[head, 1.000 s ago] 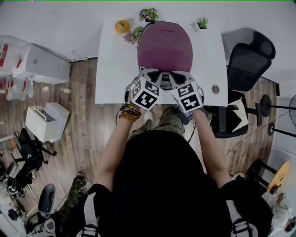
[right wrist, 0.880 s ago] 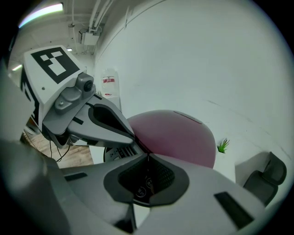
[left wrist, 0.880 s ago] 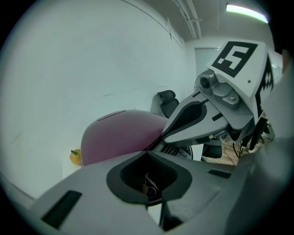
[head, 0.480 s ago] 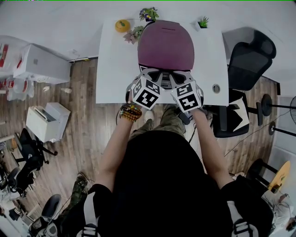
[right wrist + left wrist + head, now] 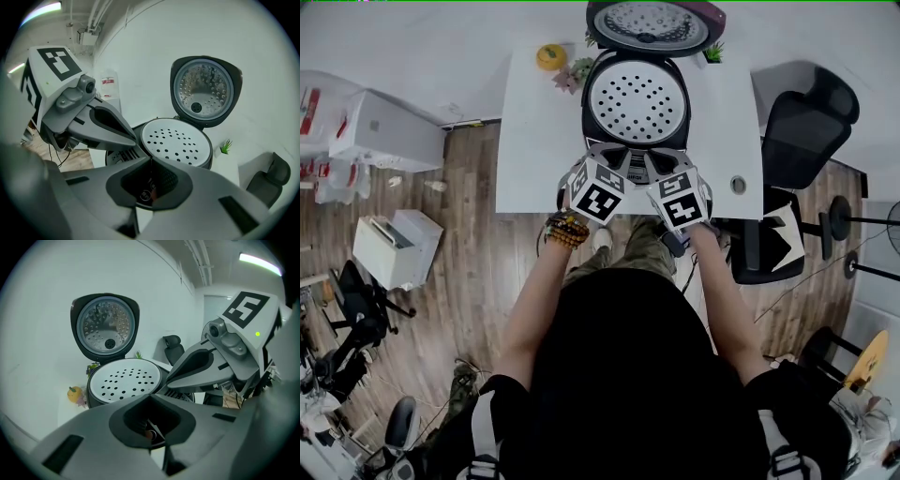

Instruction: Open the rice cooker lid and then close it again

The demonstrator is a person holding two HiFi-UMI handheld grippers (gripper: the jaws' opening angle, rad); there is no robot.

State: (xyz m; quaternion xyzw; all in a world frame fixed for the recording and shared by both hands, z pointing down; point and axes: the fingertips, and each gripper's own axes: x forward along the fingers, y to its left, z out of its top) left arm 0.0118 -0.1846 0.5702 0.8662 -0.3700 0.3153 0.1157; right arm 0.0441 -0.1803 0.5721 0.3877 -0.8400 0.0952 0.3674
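Tabletop scene, viewed from above, left to right. A white table stands against a pale wall. A small orange ornament sits at its far left corner.

The left gripper is at the near edge of the table, just in front of the rice cooker. Its own camera shows its jaws pressed together with nothing between them. Its tip points down at the cooker's front panel. Whether it touches the panel cannot be told.

The cooker sits in the middle of the table. Its lid is swung fully up and back on its hinge, showing its metal underside. In the open body lies a white perforated tray.

The right gripper is close beside the left one, also at the cooker's front. It too is clenched on nothing.

A small green plant stands just right of the raised lid. A black office chair is off the table's right side.

The opening half of the task looks done, and closing remains. The next move likely calls for a gripper to reach over the open pot to the lid's raised edge. It would then push the lid forward and down until it latches. Clenched jaws should serve for that push.
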